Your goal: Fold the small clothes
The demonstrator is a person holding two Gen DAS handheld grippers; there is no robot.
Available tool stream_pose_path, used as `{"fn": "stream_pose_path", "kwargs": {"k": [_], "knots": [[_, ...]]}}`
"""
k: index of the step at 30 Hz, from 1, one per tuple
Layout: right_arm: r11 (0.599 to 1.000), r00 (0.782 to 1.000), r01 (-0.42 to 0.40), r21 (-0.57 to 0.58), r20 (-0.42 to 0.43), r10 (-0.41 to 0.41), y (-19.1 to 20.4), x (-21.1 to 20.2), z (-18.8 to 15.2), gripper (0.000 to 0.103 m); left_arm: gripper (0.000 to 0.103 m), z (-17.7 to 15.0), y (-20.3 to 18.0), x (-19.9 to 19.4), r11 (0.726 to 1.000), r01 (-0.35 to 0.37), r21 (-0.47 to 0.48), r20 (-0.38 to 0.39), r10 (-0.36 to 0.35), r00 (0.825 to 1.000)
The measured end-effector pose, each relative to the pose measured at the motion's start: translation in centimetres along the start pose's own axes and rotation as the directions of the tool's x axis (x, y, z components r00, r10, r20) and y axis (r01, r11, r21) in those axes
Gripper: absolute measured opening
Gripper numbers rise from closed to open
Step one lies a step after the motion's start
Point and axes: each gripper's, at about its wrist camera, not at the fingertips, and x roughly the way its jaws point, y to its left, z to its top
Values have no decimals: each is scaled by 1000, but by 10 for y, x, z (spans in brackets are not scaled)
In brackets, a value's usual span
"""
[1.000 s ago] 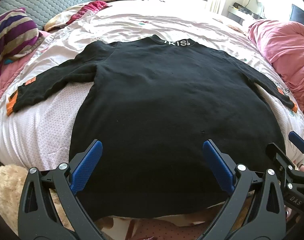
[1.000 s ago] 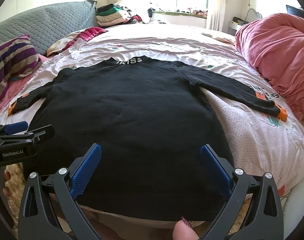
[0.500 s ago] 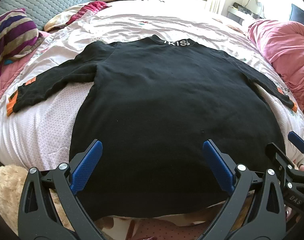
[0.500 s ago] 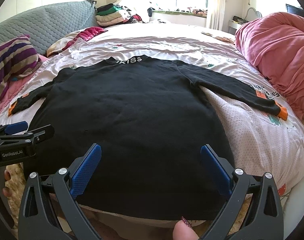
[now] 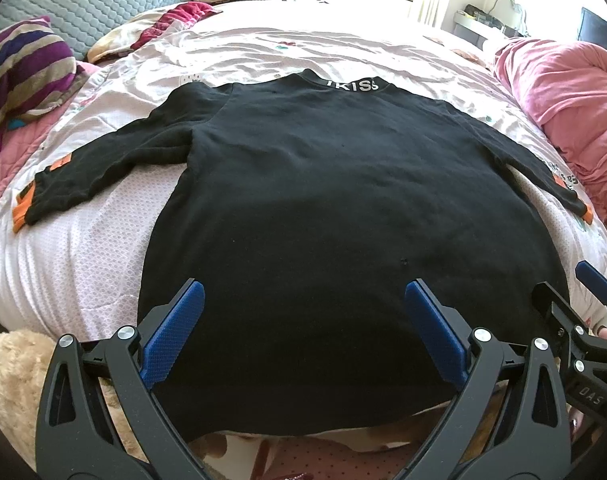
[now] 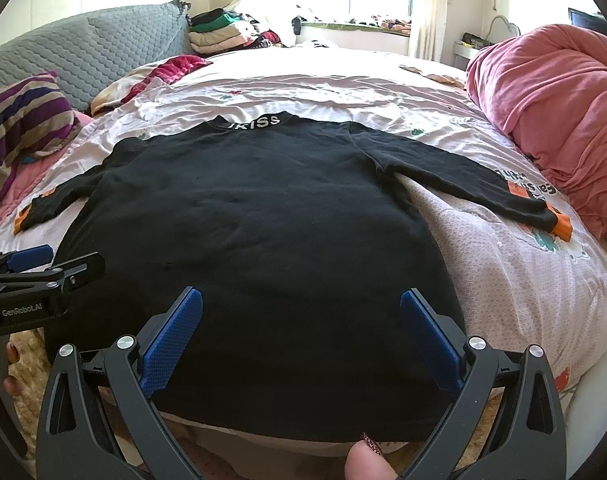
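I see one black sweater spread flat on the bed, both sleeves out. My two grippers, left and right, hover over its hem, fingers spread, empty.

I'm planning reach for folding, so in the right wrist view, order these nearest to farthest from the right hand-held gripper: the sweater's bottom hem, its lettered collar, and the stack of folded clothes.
From the right hand-held gripper, open above the sweater:
1. Bottom hem, directly beneath it at the near bed edge.
2. Lettered collar, mid-bed, straight ahead.
3. Stack of folded clothes, far left beside the headboard.
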Motion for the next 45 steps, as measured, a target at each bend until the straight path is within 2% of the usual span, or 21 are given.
{"fn": "stream_pose_path", "kwargs": {"k": [18, 34, 45], "knots": [[999, 1000, 5, 32, 12, -6, -12, 10, 12, 99, 94, 12, -4, 7, 1000, -22, 10, 2, 22, 1000], [996, 998, 43, 72, 38, -46, -37, 32, 42, 99, 94, 62, -25, 24, 998, -25, 55, 16, 24, 1000], [991, 996, 75, 114, 34, -80, -60, 49, 66, 99, 94, 90, -49, 47, 996, -7, 93, -7, 7, 1000]]}}
